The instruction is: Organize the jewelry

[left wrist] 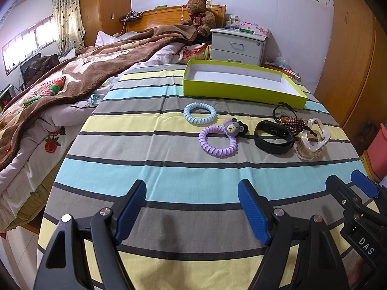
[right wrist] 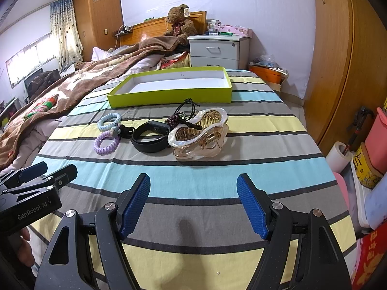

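Note:
An empty green box (left wrist: 241,89) (right wrist: 169,95) with a white inside sits far on the striped cloth. In front of it lie a blue coil hair tie (left wrist: 199,112) (right wrist: 108,120), a purple coil hair tie (left wrist: 217,141) (right wrist: 106,142) with a bear charm, a black wristband (left wrist: 273,137) (right wrist: 150,136), a beaded black-cord bracelet (left wrist: 289,119) (right wrist: 180,117) and a clear amber hair claw (left wrist: 312,139) (right wrist: 200,134). My left gripper (left wrist: 192,193) is open and empty, near the purple tie side. My right gripper (right wrist: 193,189) is open and empty, short of the hair claw.
A bed with a brown blanket (left wrist: 72,72) lies left. A white nightstand (left wrist: 238,46) and teddy bear (left wrist: 199,14) stand behind the box. Wooden wardrobes (right wrist: 343,60) line the right wall, with a pink bin (right wrist: 377,140) and clutter on the floor.

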`<state>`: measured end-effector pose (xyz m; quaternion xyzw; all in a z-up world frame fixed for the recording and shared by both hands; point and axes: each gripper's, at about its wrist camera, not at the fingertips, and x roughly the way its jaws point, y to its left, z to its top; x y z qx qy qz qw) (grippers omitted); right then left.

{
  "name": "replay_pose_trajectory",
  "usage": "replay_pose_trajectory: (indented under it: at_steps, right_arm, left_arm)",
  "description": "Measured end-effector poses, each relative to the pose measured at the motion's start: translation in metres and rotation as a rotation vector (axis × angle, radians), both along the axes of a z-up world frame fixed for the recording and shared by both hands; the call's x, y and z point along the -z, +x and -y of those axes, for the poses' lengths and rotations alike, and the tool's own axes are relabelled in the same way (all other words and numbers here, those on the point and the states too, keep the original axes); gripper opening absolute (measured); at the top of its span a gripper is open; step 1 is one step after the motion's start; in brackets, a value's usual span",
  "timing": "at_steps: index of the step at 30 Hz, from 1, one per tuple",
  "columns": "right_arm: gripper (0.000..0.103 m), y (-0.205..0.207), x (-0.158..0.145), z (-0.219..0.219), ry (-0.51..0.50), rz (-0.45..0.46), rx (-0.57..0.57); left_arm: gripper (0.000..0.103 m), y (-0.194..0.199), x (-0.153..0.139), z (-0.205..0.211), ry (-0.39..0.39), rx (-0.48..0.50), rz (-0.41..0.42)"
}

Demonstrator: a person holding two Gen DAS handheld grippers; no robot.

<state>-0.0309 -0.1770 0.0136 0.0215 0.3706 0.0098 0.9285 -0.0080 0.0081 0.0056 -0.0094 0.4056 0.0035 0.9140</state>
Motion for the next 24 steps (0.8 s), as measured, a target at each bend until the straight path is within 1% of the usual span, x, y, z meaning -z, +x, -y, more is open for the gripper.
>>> replay_pose_trajectory:
  at_steps: [24]
  right_arm:
    - [0.074, 0.0007, -0.0003, -0.0008, -0.004, -0.004, 0.001]
  left_arm:
    - [0.08, -0.0008, -0.0017, -0.0016, 0.003, -0.003, 0.001]
